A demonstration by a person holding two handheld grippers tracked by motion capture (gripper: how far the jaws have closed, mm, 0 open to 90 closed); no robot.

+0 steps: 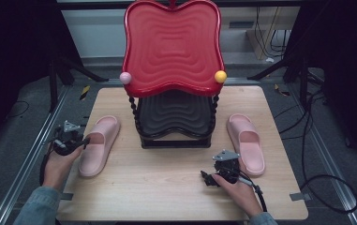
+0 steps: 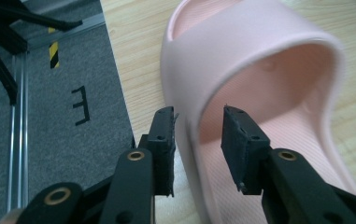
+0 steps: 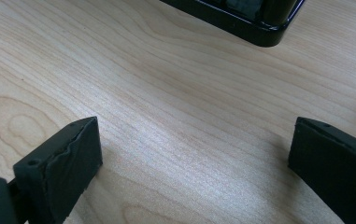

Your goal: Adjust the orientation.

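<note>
Two pink slippers lie on the wooden table point(image 1: 167, 187), one on each side of a rack. My left gripper point(image 1: 86, 140) is at the left slipper point(image 1: 99, 145), by its strap end. In the left gripper view the jaws point(image 2: 198, 135) straddle the side wall of the slipper's strap point(image 2: 259, 46): one pad is outside against the wall, the other is inside the opening with a small gap, so the gripper is open. My right gripper point(image 1: 206, 178) rests near the front, left of the right slipper point(image 1: 246, 143). Its jaws point(image 3: 192, 154) stand wide open over bare wood.
A two-tier rack stands at the table's middle back, with a red wavy tray point(image 1: 172, 47) on top and a black shelf point(image 1: 176, 115) below; its black base point(image 3: 255, 23) lies ahead of my right gripper. Pink and yellow knobs flank the tray. Cables trail on the floor at right.
</note>
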